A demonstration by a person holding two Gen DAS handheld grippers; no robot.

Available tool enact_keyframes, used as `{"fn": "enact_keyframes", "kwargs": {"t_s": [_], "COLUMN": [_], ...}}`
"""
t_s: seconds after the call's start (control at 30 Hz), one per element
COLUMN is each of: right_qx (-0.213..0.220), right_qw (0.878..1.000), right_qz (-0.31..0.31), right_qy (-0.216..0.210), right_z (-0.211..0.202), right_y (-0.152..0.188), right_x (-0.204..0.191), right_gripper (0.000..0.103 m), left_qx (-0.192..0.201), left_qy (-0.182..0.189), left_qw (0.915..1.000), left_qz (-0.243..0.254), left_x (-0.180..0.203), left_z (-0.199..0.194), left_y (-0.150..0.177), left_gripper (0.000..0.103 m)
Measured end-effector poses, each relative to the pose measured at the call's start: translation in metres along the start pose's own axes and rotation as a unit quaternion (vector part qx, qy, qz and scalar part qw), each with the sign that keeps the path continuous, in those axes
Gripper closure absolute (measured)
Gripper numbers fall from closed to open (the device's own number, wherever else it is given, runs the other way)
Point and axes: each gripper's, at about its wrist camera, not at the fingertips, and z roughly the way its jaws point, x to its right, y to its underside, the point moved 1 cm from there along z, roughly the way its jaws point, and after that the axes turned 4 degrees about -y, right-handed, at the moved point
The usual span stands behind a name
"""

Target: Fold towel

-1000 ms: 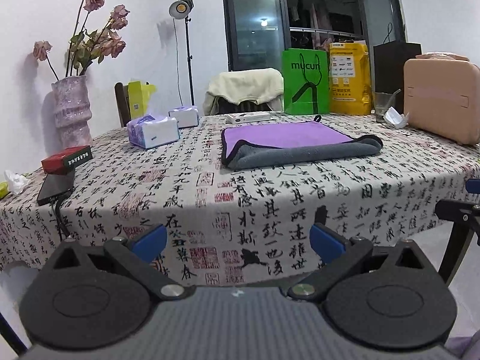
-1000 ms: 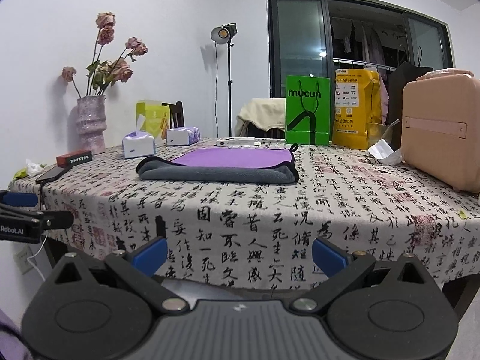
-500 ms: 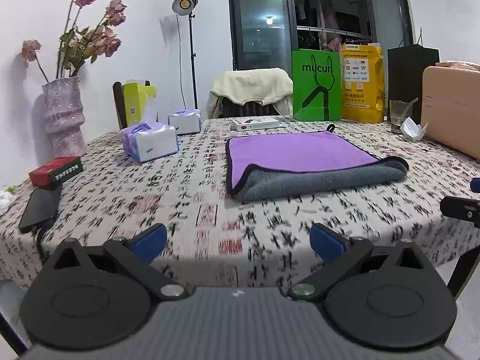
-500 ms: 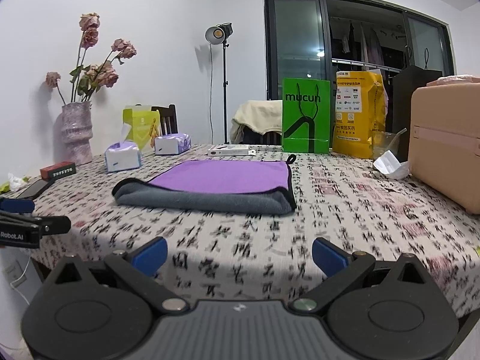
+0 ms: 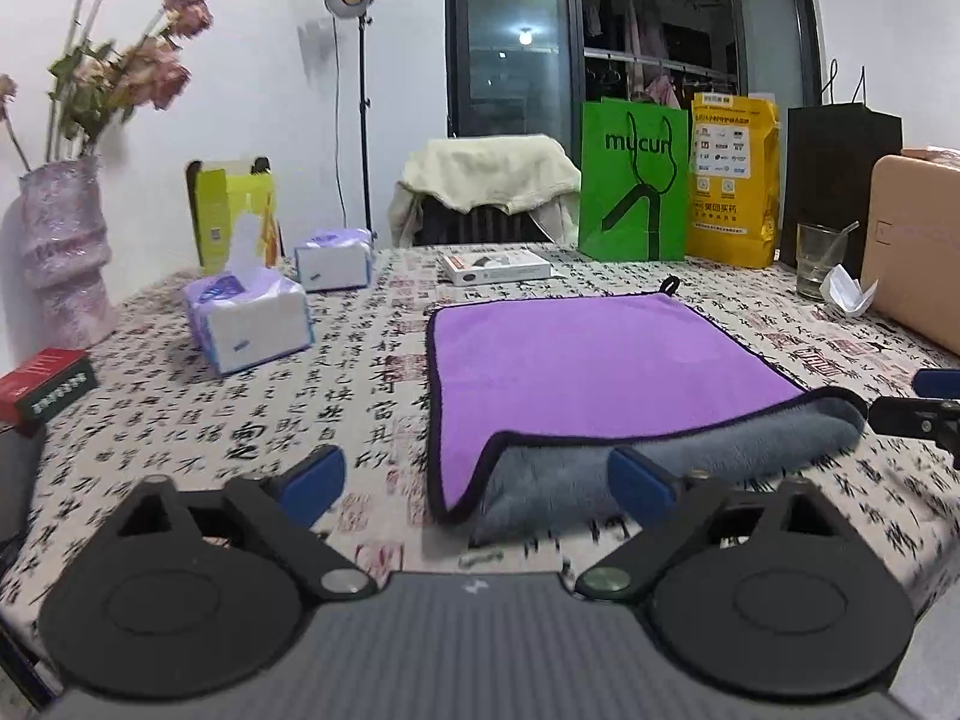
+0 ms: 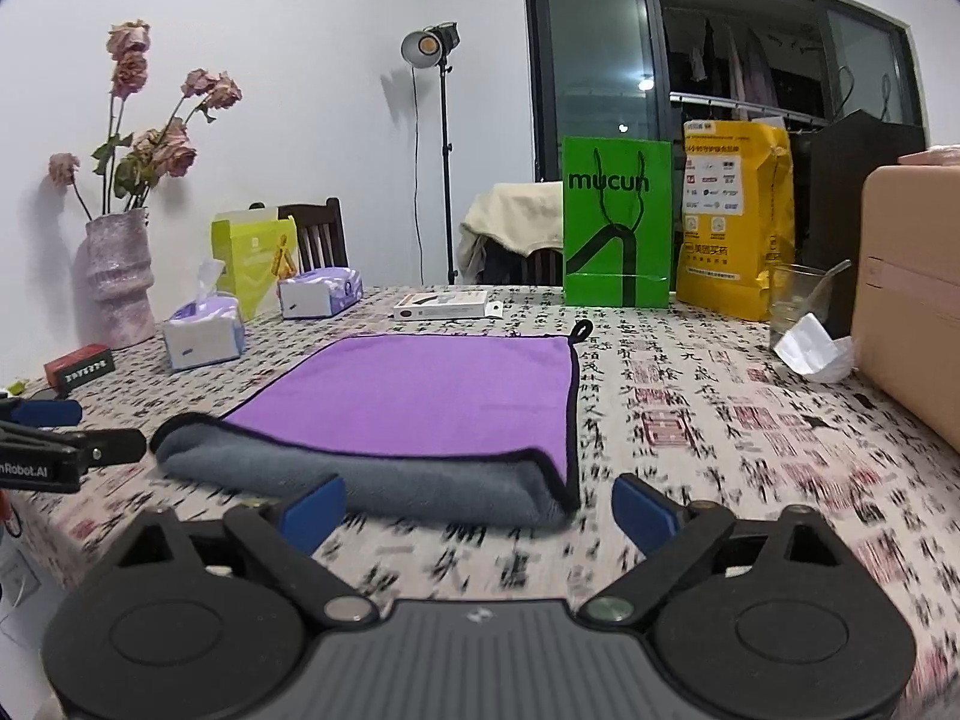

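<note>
A purple towel (image 5: 600, 372) with a grey underside and dark edging lies folded once on the patterned tablecloth; its grey fold faces me. It also shows in the right wrist view (image 6: 432, 396). My left gripper (image 5: 477, 483) is open and empty, just short of the towel's near left corner. My right gripper (image 6: 477, 507) is open and empty, just short of the near right corner. Each gripper's tip shows at the edge of the other view, the right one (image 5: 924, 414) and the left one (image 6: 60, 438).
Two tissue boxes (image 5: 246, 321) (image 5: 333, 258), a vase of dried flowers (image 5: 63, 252) and a red box (image 5: 45, 381) stand at the left. A flat white box (image 5: 498, 267), green bag (image 5: 633, 180), yellow bag (image 5: 732, 180), glass (image 5: 819, 261) and pink case (image 6: 912, 294) stand behind and right.
Both grippers have moved forward over the table edge toward the towel's near corners. The towel looks much larger and closer. Both stay open.
</note>
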Motion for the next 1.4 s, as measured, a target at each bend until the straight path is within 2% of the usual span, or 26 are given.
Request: {"fn": "enact_keyframes", "kwargs": {"t_s": [0.1,0.2,0.37,0.4,0.43,0.47,0.5,0.53,0.6,0.7,0.83,1.17,1.4], "right_qx": [-0.014,-0.032,-0.068,-0.075,-0.083,-0.093,-0.103,-0.112,-0.127,-0.132,-0.116,-0.077,-0.051], "right_qw": [1.000,0.999,0.997,0.997,0.996,0.994,0.993,0.991,0.988,0.986,0.987,0.991,0.992], "right_qz": [0.002,0.000,-0.003,-0.003,-0.003,-0.003,-0.002,-0.004,-0.013,-0.024,-0.036,-0.063,-0.067], "right_qy": [-0.005,-0.013,-0.030,-0.034,-0.043,-0.054,-0.064,-0.071,-0.083,-0.099,-0.108,-0.094,-0.089], "right_z": [0.019,0.037,0.065,0.069,0.074,0.078,0.083,0.086,0.093,0.098,0.101,0.131,0.167], "right_y": [-0.011,-0.020,-0.026,-0.026,-0.026,-0.026,-0.025,-0.025,-0.025,-0.029,-0.040,-0.076,-0.108], "right_x": [0.013,0.024,0.037,0.039,0.041,0.042,0.044,0.044,0.044,0.043,0.044,0.056,0.068], "right_gripper": [0.019,0.021,0.022,0.024,0.028,0.040,0.056,0.065,0.089,0.097,0.098,0.098,0.098], "left_qx": [-0.024,-0.058,-0.108,-0.114,-0.119,-0.125,-0.128,-0.128,-0.128,-0.128,-0.115,-0.067,-0.074], "left_qy": [0.010,0.018,0.030,0.034,0.037,0.042,0.048,0.050,0.052,0.047,0.042,0.033,0.038], "left_qw": [0.9995,0.9977,0.9929,0.9922,0.9916,0.9909,0.9902,0.9902,0.9902,0.9906,0.9924,0.9972,0.9958], "left_qz": [-0.019,-0.031,-0.038,-0.038,-0.036,-0.030,-0.027,-0.026,-0.020,-0.013,-0.009,-0.008,-0.038], "left_x": [-0.003,-0.006,-0.012,-0.013,-0.013,-0.012,-0.011,-0.010,-0.007,-0.003,-0.004,-0.006,-0.017], "left_z": [0.020,0.041,0.065,0.067,0.069,0.071,0.072,0.072,0.073,0.075,0.081,0.124,0.179], "left_y": [-0.010,-0.016,-0.016,-0.016,-0.016,-0.017,-0.017,-0.017,-0.019,-0.023,-0.035,-0.082,-0.112], "left_gripper": [0.031,0.040,0.042,0.051,0.070,0.078,0.085,0.088,0.095,0.096,0.097,0.097,0.097]}}
